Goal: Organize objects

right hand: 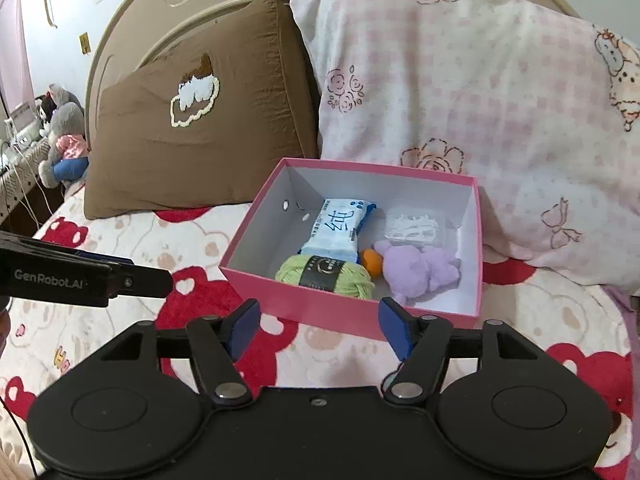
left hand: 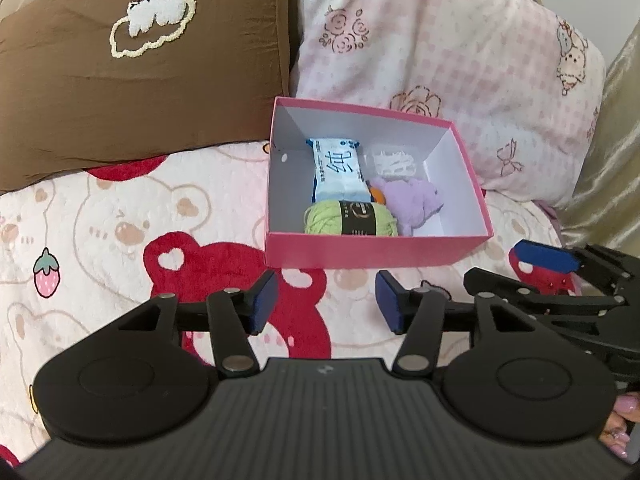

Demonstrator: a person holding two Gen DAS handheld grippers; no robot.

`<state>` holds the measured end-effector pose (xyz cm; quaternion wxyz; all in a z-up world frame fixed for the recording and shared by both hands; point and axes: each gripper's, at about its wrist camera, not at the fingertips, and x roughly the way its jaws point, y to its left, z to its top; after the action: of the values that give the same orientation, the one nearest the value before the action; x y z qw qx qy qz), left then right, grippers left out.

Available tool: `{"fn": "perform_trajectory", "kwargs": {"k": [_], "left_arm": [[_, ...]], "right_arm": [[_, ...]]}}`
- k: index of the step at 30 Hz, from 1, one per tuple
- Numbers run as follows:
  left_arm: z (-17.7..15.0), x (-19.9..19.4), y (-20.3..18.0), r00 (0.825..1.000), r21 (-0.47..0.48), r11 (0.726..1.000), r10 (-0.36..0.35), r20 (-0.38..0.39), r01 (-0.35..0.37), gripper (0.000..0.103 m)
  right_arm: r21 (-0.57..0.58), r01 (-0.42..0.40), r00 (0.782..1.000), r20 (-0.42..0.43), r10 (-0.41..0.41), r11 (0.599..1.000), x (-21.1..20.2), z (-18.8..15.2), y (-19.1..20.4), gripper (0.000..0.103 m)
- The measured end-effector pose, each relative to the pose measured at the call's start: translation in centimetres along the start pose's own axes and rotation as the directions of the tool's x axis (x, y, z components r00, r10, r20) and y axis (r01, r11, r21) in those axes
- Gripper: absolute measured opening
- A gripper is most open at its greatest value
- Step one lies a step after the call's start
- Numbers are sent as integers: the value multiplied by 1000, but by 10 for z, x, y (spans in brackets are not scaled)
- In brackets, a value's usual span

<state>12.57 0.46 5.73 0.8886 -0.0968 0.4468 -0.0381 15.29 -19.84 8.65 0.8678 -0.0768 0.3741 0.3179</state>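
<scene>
A pink open box (left hand: pixel 372 252) (right hand: pixel 320 308) sits on the bed in front of the pillows. Inside lie a green yarn ball (left hand: pixel 352 220) (right hand: pixel 326 276), a blue-white tissue pack (left hand: pixel 338 166) (right hand: pixel 340 228), a purple plush toy (left hand: pixel 412 200) (right hand: pixel 420 272), a small orange thing (right hand: pixel 370 261) and a clear packet with white contents (left hand: pixel 394 162) (right hand: pixel 414 227). My left gripper (left hand: pixel 326 304) is open and empty, just short of the box's near wall. My right gripper (right hand: pixel 318 328) is open and empty, also at the near wall.
A brown pillow (left hand: pixel 132 76) (right hand: pixel 208 128) and a pink checked pillow (left hand: pixel 452 64) (right hand: pixel 480 112) lean on the headboard behind the box. The bear-print blanket (left hand: pixel 120 240) covers the bed. Plush toys (right hand: pixel 64 136) sit on a side table at far left. The right gripper also shows in the left wrist view (left hand: pixel 560 280).
</scene>
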Motion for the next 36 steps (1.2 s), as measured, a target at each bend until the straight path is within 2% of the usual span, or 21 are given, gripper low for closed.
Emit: {"fn": "perform_trajectory", "kwargs": {"k": [4, 7, 9, 13, 18, 29, 36], "left_arm": [[-5, 4, 0, 1000, 1, 1000, -1, -13, 1, 62], [-9, 8, 0, 1000, 3, 1000, -2, -20, 2, 67], [-11, 10, 1, 1000, 2, 1000, 10, -19, -9, 76], [-18, 15, 1, 999, 15, 1000, 21, -45, -20, 83], [-25, 19, -1, 998, 33, 999, 31, -53, -30, 100], [-34, 21, -2, 992, 40, 996, 89, -90, -85, 103], [-36, 14, -15, 987, 78, 989, 134, -90, -127, 103]], "right_arm": [[-9, 18, 1000, -5, -18, 1000, -4, -4, 3, 78], [10, 20, 1000, 5, -20, 1000, -8, -7, 2, 86], [24, 19, 1000, 8, -19, 1000, -9, -9, 2, 98], [6, 68, 997, -22, -68, 998, -8, -12, 6, 99], [2, 92, 994, -55, -92, 996, -7, -18, 6, 99], [38, 102, 992, -77, -99, 994, -13, -25, -3, 99], [37, 120, 990, -79, -117, 992, -18, -31, -9, 99]]}}
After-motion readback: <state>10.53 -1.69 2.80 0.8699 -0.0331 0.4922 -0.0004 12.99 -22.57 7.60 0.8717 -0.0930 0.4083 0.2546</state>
